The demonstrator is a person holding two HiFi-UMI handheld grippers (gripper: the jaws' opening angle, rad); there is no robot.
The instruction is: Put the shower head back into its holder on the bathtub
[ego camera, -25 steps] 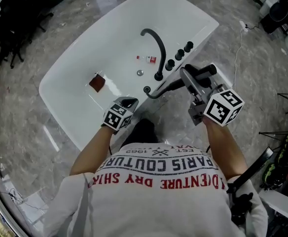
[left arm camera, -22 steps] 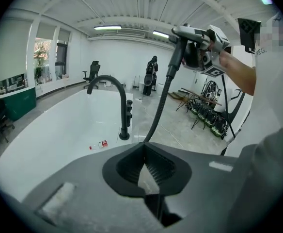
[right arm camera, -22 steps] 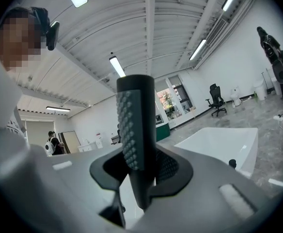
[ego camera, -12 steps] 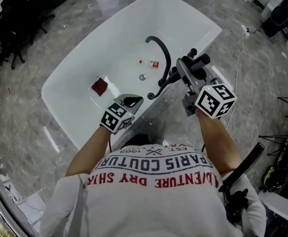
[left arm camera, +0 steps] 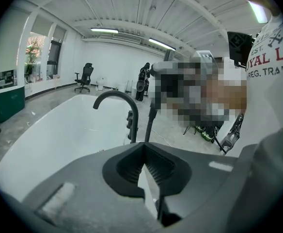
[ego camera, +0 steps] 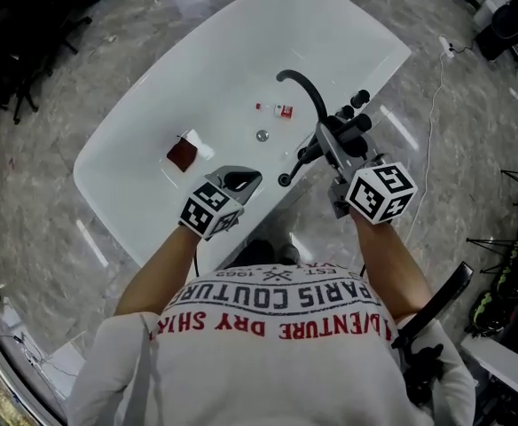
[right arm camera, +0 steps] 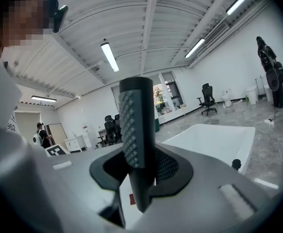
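Black and studded, the shower head (right arm camera: 136, 130) is standing upright, pinched between the jaws of the right gripper (ego camera: 332, 140), which is hovering over the white bathtub (ego camera: 215, 69) rim beside the curved faucet (ego camera: 305, 91). The left gripper (ego camera: 241, 181) is holding its jaws pressed together on nothing, above the near rim.

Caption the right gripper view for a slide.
The right gripper clamps the black shower head upright, with the white bathtub beyond.
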